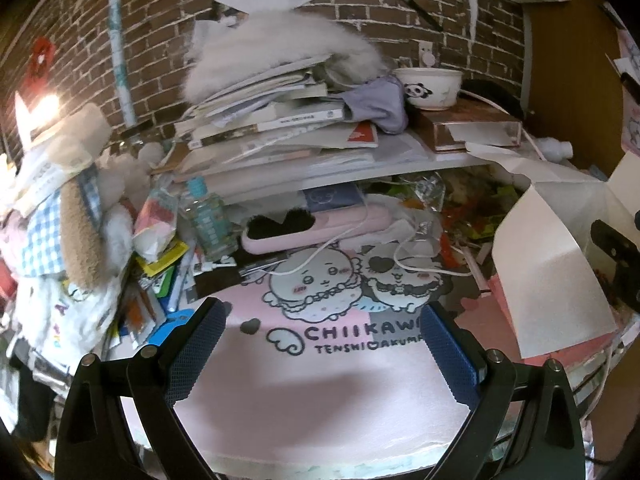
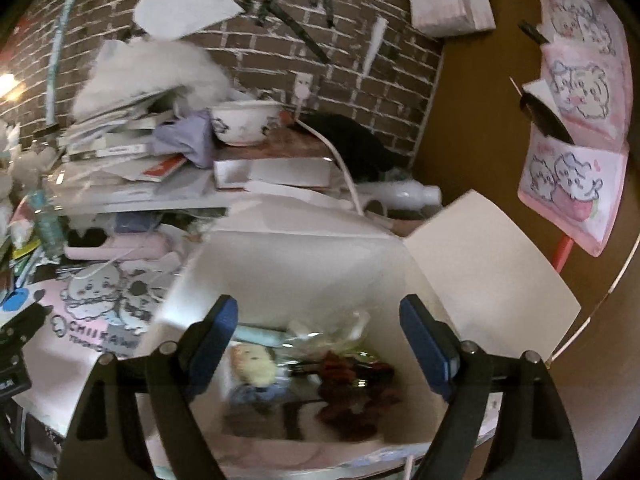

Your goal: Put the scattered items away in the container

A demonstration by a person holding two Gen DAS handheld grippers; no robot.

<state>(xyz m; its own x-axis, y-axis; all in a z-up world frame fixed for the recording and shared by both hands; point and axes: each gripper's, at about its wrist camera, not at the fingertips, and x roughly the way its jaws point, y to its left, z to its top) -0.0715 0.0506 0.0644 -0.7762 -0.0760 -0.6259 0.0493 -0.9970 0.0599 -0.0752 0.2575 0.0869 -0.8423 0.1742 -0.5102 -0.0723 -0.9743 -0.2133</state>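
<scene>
Right gripper (image 2: 316, 324): jaws spread wide, nothing between the blue pads (image 2: 218, 322); it hangs above the open white box (image 2: 280, 264), looking down into it. Inside the box, nearest the camera: a dark red fuzzy item (image 2: 352, 392) to the right, a pale cartoon-printed packet (image 2: 252, 364) to the left, crinkled clear wrapping (image 2: 332, 332) behind both. The picture is blurred here, so finer detail cannot be told. One box flap (image 2: 492, 272) stands folded outward on the right side of the box.

Left gripper (image 1: 320, 328): jaws likewise spread wide and empty, positioned over the pink printed mat (image 1: 320, 392), which lies just left of the box. In the left wrist view the box's white flap (image 1: 552, 264) rises at the right edge of the mat.

Beyond the mat, away from the box: a pink case (image 1: 316, 228) with a white cable (image 1: 360, 256) trailing across the mat's printed characters; a clear bottle with a pale blue cap (image 1: 208, 216) to the left of the case; a heap of pens and packets (image 1: 160, 280) left of that; a soft toy in blue check (image 1: 60, 232) at the far left.

Behind the box, a white shelf (image 1: 320, 172) carries a stack of books (image 1: 272, 120), a grey furry item (image 1: 280, 52) on top, a lilac cloth (image 1: 380, 104) and a panda-print bowl (image 1: 430, 88). Brick wall (image 1: 160, 40) at the rear
</scene>
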